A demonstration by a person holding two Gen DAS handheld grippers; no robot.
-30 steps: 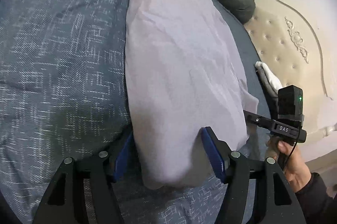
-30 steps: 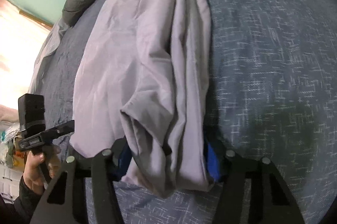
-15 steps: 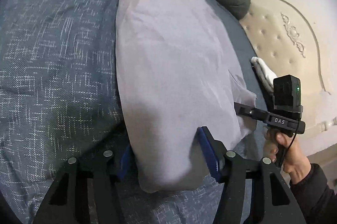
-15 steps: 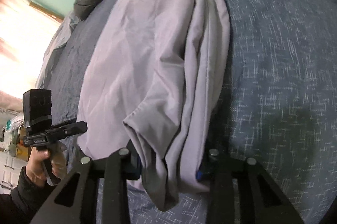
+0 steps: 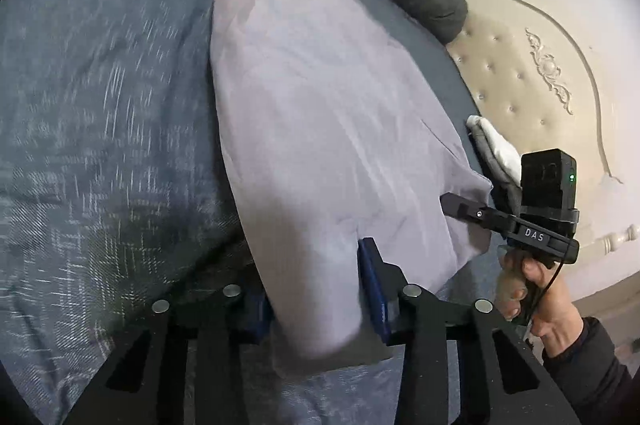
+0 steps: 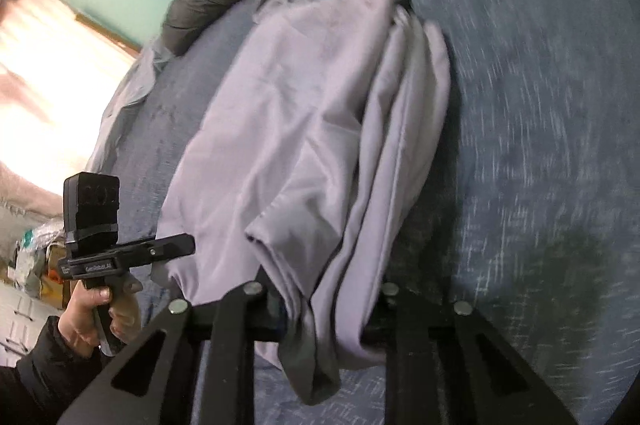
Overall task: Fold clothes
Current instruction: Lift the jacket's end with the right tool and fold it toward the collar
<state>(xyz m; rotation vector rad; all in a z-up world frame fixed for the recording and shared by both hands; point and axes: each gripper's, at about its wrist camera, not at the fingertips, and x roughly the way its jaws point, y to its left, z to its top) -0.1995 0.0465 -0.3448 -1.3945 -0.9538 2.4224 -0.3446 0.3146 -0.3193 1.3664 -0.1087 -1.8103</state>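
left wrist view: the left gripper [image 5: 320,297] has its blue-padded fingers [image 5: 372,281] clamped on the near end of a lavender folded cloth garment [image 5: 320,113] lying along the dark blue patterned bed [image 5: 100,113], beside a cream tufted headboard [image 5: 540,73].

right wrist view: the right gripper [image 6: 324,309] pinches the garment's bunched near edge [image 6: 312,345]; a hand [image 6: 92,317] holds the other gripper's handle.

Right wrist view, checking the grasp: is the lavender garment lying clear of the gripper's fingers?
No: the lavender garment hangs bunched between the right gripper fingers.

right tool [image 6: 326,309] tips hidden under garment [image 6: 304,145]
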